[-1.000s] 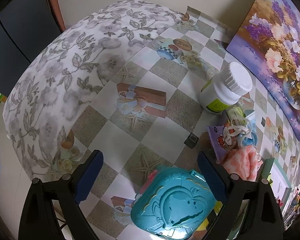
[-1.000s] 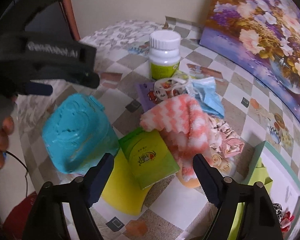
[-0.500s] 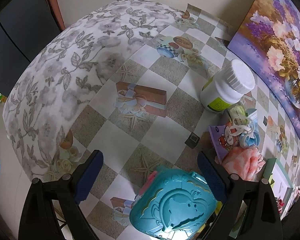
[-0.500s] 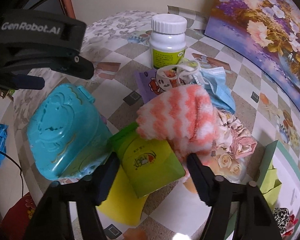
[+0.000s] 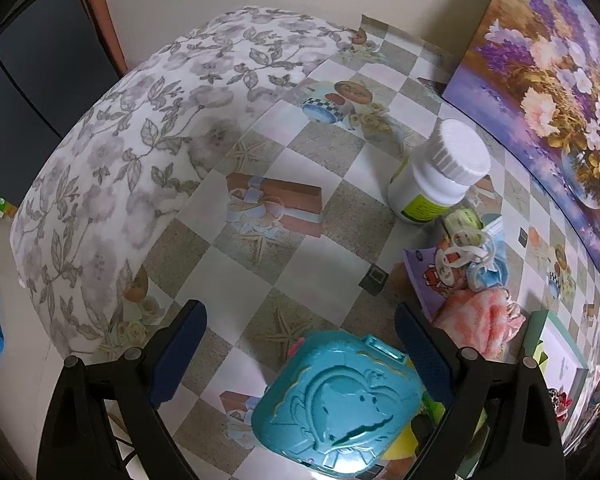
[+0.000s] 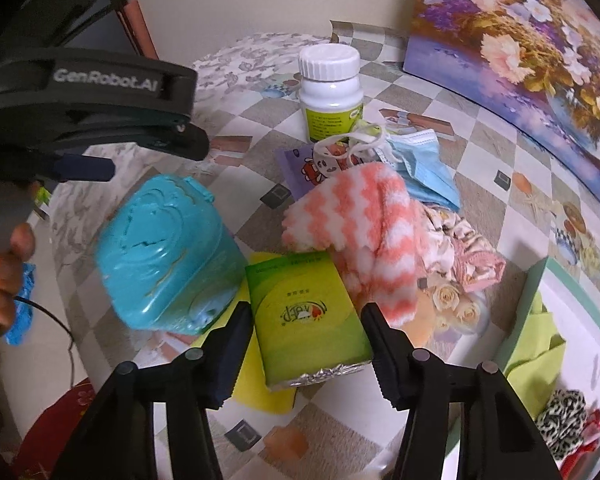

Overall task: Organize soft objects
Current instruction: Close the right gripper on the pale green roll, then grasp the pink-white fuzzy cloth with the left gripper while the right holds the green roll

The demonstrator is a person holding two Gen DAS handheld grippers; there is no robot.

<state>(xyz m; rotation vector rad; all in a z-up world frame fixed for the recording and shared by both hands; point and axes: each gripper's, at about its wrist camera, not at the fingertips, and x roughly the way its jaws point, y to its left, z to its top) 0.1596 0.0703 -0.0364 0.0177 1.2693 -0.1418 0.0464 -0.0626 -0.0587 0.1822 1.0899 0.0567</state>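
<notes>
I was working in a home, at a table (image 5: pixel 308 200) covered with a checkered oilcloth printed with gift boxes and starfish. A flower painting (image 6: pixel 520 32) leaned against the plain wall, and a pill bottle (image 6: pixel 330 92), face mask (image 6: pixel 424 168) and fuzzy sock (image 6: pixel 364 216) lay about.

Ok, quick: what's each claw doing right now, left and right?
Left claw: open, holding nothing, above the teal case.
Right claw: open, straddling the green packet, not yet gripping it.

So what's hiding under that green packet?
A yellow sheet pokes out under the green packet, on the left and near sides. Whatever else lies beneath is covered by the packet.
</notes>
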